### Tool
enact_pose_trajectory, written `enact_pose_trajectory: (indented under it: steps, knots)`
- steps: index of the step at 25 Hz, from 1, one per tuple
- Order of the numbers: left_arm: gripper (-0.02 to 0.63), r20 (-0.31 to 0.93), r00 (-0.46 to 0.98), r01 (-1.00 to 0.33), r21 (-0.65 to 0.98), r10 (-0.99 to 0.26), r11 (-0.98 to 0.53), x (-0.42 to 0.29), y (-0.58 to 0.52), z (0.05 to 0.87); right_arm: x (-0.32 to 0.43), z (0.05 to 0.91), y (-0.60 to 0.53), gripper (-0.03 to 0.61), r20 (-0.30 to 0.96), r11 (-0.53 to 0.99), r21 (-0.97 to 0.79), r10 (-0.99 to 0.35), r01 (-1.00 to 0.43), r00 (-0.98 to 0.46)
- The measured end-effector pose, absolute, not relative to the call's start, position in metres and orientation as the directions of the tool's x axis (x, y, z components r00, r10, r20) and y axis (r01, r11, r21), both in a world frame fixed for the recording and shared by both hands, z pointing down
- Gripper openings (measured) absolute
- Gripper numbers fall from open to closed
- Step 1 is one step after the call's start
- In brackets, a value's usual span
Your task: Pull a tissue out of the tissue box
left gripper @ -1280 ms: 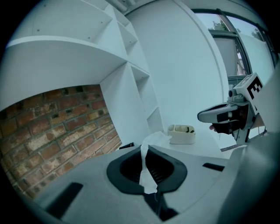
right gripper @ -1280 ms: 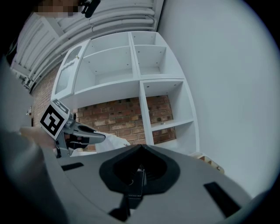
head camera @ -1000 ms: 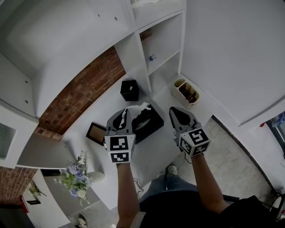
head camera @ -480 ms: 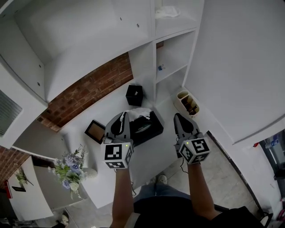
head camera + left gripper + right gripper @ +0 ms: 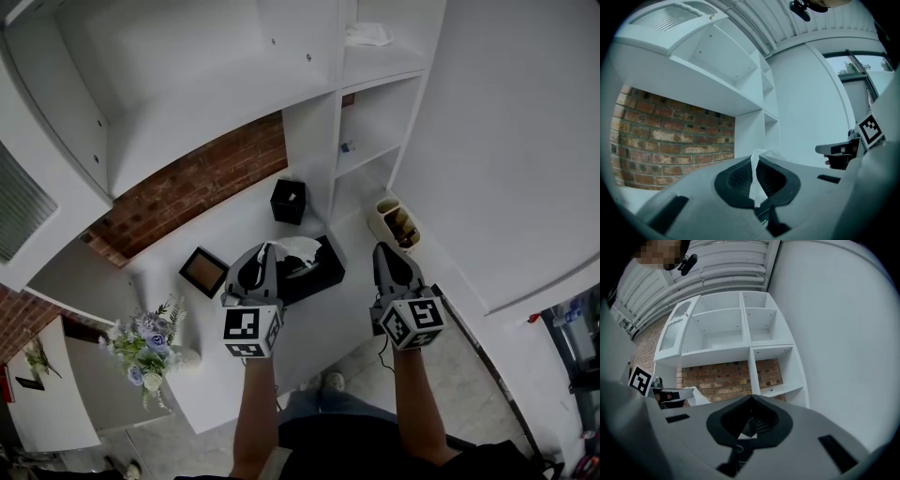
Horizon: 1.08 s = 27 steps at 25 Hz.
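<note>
A white tabletop (image 5: pixel 323 328) under a brick wall (image 5: pixel 187 187) carries two black boxes, one frame (image 5: pixel 202 272) and one bouquet (image 5: pixel 145 349). The left tool (image 5: pixel 266 251) is clenched on one tissue (image 5: pixel 298 247) just above the larger tissue box (image 5: pixel 317 274), with the smaller box (image 5: pixel 288 202) behind. The right tool (image 5: pixel 386 249) hovers beside, jaws together, empty.

Place: a furnished, home-like room.
Backdrop: brick wall (image 5: pixel 197 183) behind built-in white shelves (image 5: pixel 380 73).
Furnishings: white counter (image 5: pixel 319 328) bearing flowers (image 5: pixel 141 347), a picture frame (image 5: pixel 203 272) and a tissue box (image 5: pixel 323 269).
Floor: grey tiles (image 5: pixel 497 375).
</note>
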State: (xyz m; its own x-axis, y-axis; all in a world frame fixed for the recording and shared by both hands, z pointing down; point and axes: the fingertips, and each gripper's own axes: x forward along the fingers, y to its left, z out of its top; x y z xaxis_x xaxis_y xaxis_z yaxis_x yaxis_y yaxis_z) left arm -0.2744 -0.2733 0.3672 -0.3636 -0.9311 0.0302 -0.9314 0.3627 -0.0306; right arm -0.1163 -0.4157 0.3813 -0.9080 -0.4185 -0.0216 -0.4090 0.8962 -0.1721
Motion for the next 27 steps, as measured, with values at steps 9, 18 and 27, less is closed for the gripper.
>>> enact_pose_trajectory:
  steps: [9, 18, 27]
  knots:
    - [0.009, 0.038, -0.368, -0.93, -0.026, -0.929, 0.367, -0.273, -0.27, 0.368, -0.114, 0.383, -0.413, -0.003, -0.017, 0.896, -0.167, -0.419, -0.411, -0.908]
    - [0.009, 0.051, -0.351, -0.936, -0.02, -0.935, 0.35, -0.27, -0.271, 0.373, -0.112, 0.382, -0.412, -0.003, -0.01, 0.896, -0.173, -0.417, -0.41, -0.909]
    - [0.009, 0.069, -0.348, -0.937, -0.011, -0.935, 0.348, -0.274, -0.272, 0.38, -0.115, 0.386, -0.413, -0.003, 0.0, 0.895, -0.171, -0.417, -0.411, -0.909]
